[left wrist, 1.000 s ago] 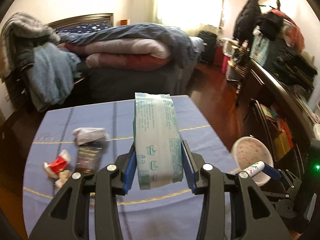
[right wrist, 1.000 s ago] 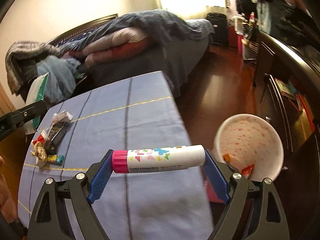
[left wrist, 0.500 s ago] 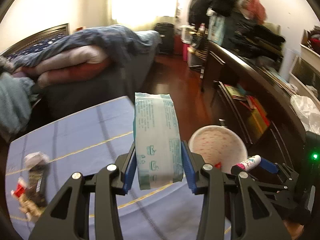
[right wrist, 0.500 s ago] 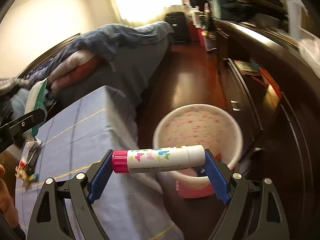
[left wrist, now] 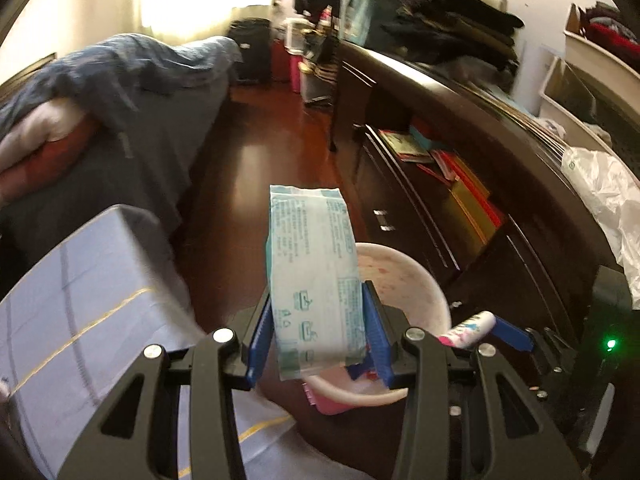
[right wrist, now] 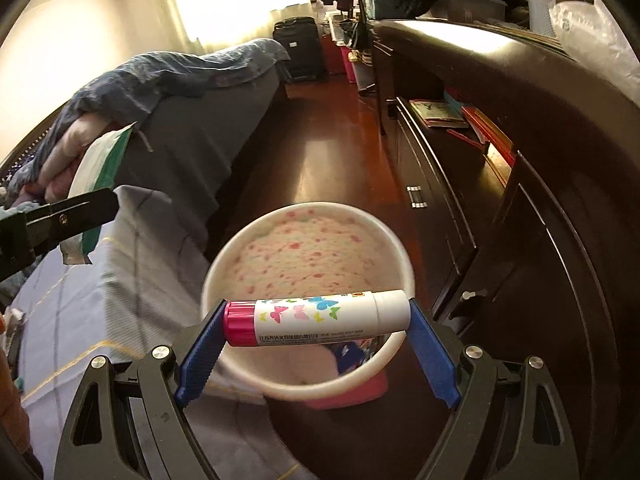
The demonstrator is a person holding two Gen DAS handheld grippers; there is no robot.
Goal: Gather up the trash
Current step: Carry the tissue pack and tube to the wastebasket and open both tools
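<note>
The left hand-held gripper point(left wrist: 318, 334) has its 2 blue ribbed pads closed partway onto the flat sides of a soft tissue pack point(left wrist: 314, 276), a rectangular pouch of thin, crinkly, pale teal plastic film with small printed text and icons. The pack stands upright between the pads, its sealed top edge well above the fingertips, and it hangs over the near rim of the waste bin point(left wrist: 416, 280).

The right hand-held gripper point(right wrist: 316, 322) is spread wide, its 2 blue pads pressing on the 2 ends of a glue stick point(right wrist: 316, 320), a smooth, rigid white cylinder printed with coloured butterflies, with a glossy pink cap on the left end and a plain white base on the right. The stick lies crosswise, level, directly above the bin's open mouth.

The bin is round, with a thick smooth white rim, an inner wall speckled with pink spots and a pink outside; a few scraps lie in its bottom. It stands on the polished reddish wood floor point(right wrist: 336, 148), between the desk point(right wrist: 92, 280), draped in a lavender cloth with yellow and dark stitched lines, and a dark glossy dresser point(right wrist: 540, 168). A bed point(right wrist: 192, 92) piled with rumpled blue bedding lies behind.
</note>
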